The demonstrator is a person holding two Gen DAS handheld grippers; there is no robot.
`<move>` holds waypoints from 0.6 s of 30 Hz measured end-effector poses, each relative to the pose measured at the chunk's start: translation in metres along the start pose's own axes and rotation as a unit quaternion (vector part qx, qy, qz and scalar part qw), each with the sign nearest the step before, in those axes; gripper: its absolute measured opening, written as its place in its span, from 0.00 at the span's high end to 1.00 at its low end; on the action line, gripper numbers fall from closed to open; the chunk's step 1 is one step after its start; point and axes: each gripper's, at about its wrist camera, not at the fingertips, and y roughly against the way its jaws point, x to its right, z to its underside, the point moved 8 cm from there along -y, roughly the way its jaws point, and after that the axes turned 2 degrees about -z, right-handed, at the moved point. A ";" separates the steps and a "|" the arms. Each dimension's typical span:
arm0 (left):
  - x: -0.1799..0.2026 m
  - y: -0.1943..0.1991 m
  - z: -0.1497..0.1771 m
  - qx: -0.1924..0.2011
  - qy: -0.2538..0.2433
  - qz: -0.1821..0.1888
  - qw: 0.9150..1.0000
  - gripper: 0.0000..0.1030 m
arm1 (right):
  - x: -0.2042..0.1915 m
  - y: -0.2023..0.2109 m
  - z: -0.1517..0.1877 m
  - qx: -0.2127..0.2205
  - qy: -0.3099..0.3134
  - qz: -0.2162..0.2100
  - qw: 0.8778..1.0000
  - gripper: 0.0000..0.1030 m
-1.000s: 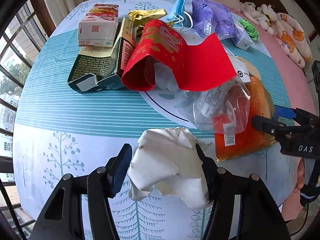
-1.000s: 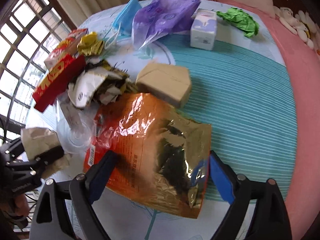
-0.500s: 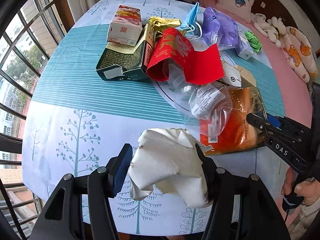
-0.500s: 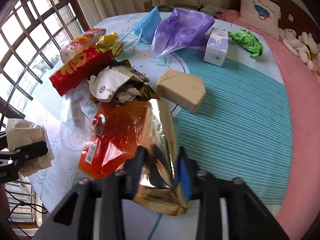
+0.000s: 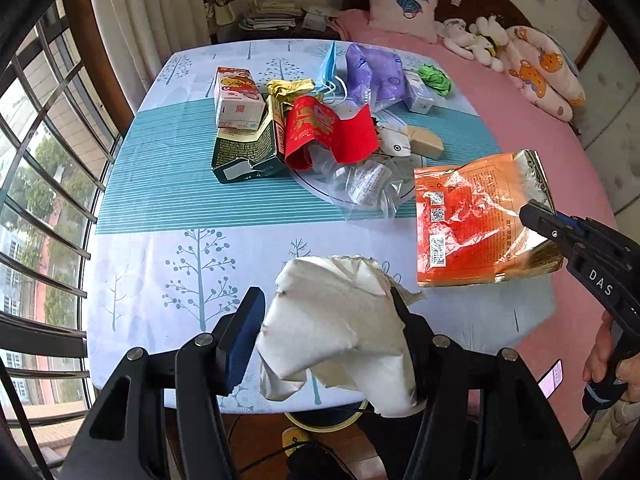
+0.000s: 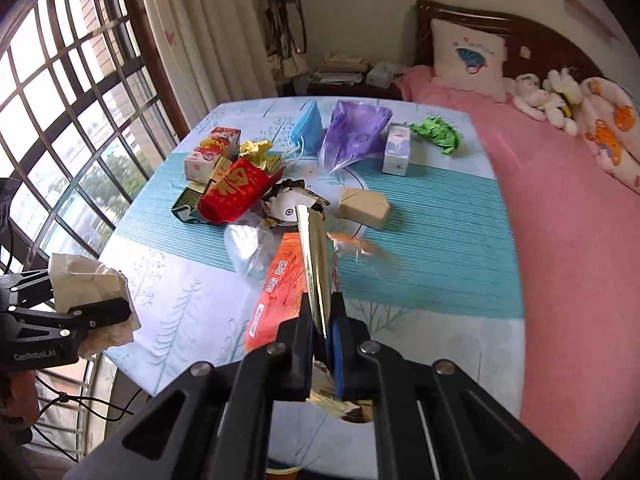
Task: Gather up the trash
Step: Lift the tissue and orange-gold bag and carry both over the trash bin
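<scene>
My left gripper (image 5: 328,324) is shut on a crumpled white paper bag (image 5: 340,332), held above the near edge of the table (image 5: 168,260). The same bag (image 6: 86,286) shows at the left of the right wrist view, in the left gripper (image 6: 100,300). My right gripper (image 6: 320,320) is shut on the edge of an orange foil snack bag (image 6: 284,280), which hangs lifted off the table. In the left wrist view that orange bag (image 5: 472,220) dangles from the right gripper (image 5: 536,212) at the right.
More trash lies mid-table: a red packet (image 5: 320,132), a green carton (image 5: 248,148), a white-and-red box (image 5: 236,98), clear plastic (image 5: 368,188), a tan box (image 6: 364,208), a purple bag (image 6: 352,132), a blue mask (image 6: 308,124), green paper (image 6: 436,134). A pink bed (image 6: 568,220) borders the right.
The right gripper closed on the orange foil bag and lifted it off the table. Both grippers rose and drew back; the left kept its hold on the paper bag.
</scene>
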 end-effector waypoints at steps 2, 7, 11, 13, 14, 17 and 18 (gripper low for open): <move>-0.003 0.013 0.011 0.007 -0.015 0.009 1.000 0.43 | -0.010 0.018 0.011 0.011 -0.009 0.012 1.000 0.93; -0.007 0.032 0.045 0.007 -0.042 0.036 0.998 0.43 | -0.037 0.055 0.043 0.034 -0.022 0.038 0.998 0.93; -0.007 0.036 0.074 0.000 -0.064 0.048 0.997 0.43 | -0.055 0.076 0.072 0.043 -0.041 0.039 0.997 0.93; -0.007 0.037 0.089 -0.004 -0.073 0.050 0.996 0.43 | -0.063 0.081 0.088 0.042 -0.045 0.040 0.997 0.93; -0.007 0.037 0.097 -0.008 -0.073 0.051 0.996 0.43 | -0.066 0.083 0.096 0.038 -0.048 0.038 0.997 0.93; -0.007 0.038 0.119 -0.026 -0.068 0.059 0.996 0.43 | -0.075 0.084 0.118 0.018 -0.054 0.036 0.998 0.93; -0.006 0.037 0.126 -0.031 -0.066 0.060 0.996 0.43 | -0.078 0.085 0.126 0.012 -0.053 0.036 0.998 0.93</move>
